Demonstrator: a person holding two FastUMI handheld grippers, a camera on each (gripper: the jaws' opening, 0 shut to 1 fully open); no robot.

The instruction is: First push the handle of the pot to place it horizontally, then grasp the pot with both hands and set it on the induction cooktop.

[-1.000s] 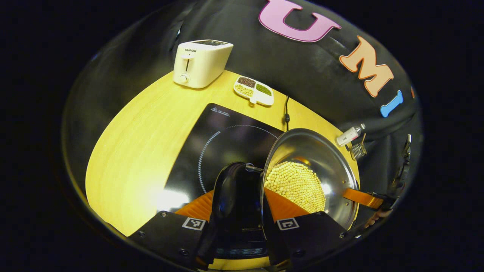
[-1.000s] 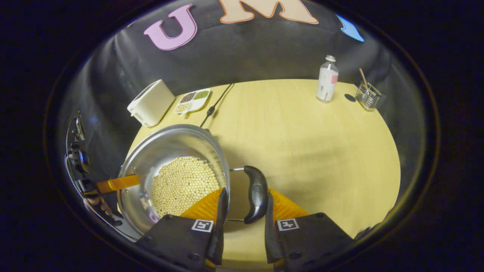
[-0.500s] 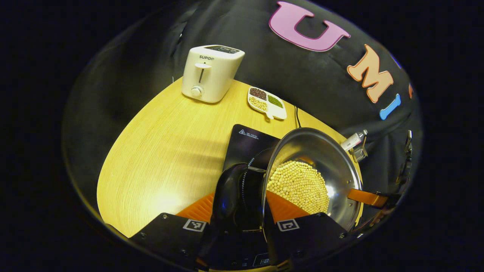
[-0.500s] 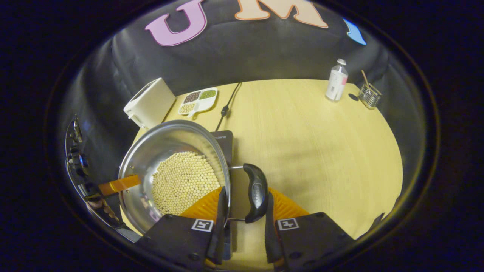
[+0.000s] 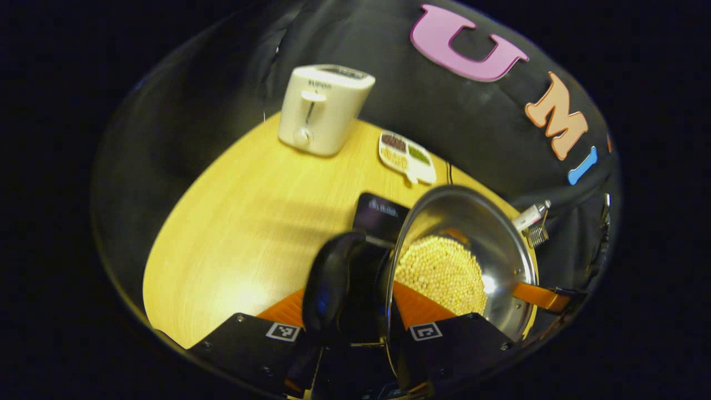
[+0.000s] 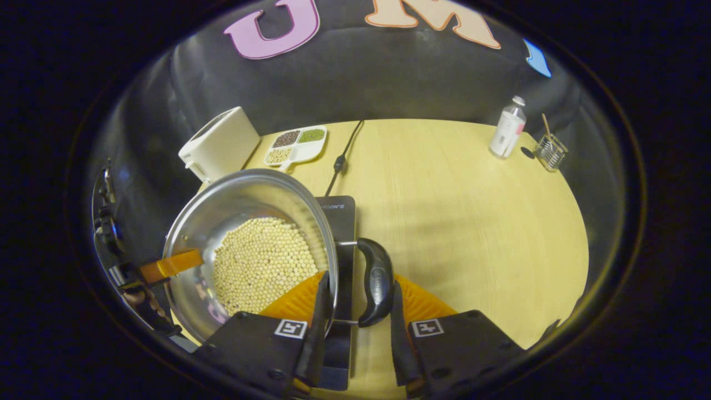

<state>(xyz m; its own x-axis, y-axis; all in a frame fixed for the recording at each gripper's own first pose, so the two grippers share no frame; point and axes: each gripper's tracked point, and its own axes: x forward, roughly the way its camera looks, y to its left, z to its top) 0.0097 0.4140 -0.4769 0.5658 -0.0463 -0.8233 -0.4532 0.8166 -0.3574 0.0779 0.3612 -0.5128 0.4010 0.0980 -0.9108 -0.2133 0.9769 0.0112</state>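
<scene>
Clamping one black side handle [image 5: 333,289] of the pot [image 5: 489,244], the left gripper [image 5: 347,333] has both fingers pressed on it. The right gripper [image 6: 355,322] grips the opposite handle [image 6: 376,280] in the same way. Between them the pot, with pale beans [image 6: 261,261] inside, hangs over the induction cooktop [image 6: 339,214]. Farther away stand a toaster [image 5: 322,108] and a divided dish [image 5: 406,155].

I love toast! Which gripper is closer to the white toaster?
Left. The left gripper clamps the pot by the handle on the toaster side, toaster ahead of it. The right gripper clamps the opposite handle, across the pot from the toaster.
</scene>
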